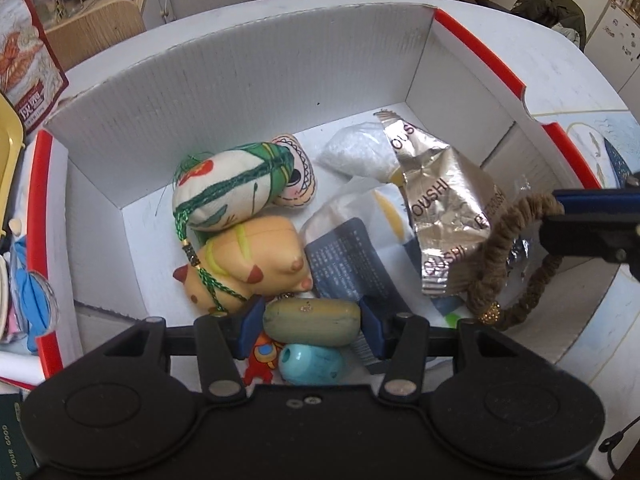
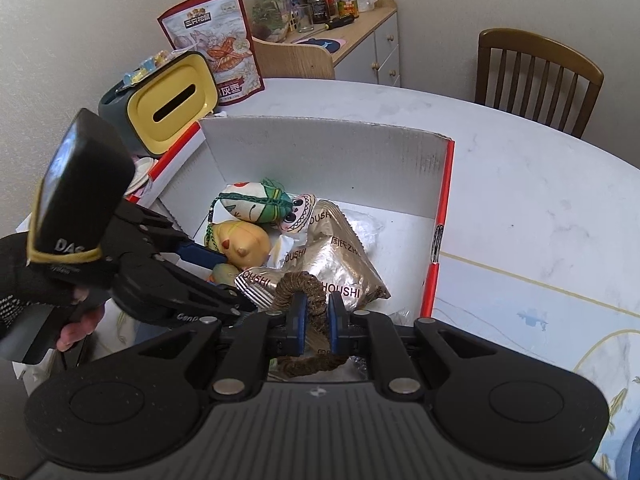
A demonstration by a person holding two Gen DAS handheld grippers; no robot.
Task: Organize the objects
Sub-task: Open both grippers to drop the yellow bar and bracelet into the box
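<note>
Trouble is looming over the box (image 1: pixel 240 92): left claw (image 1: pixel 308 326) is clamping a stone (image 1: pixel 312 322), right claw (image 2: pixel 317 316) is pinching a hair tie (image 2: pixel 300 284), which could be snagging the foil bag (image 2: pixel 340 264) on release

We read "OUSHI" repeated on the silver foil packet (image 2: pixel 340 264), "DAS" on the black block (image 2: pixel 76 196) atop the other tool, and "YOUR GOOD" on a dark green booklet (image 1: pixel 10 440)
</note>
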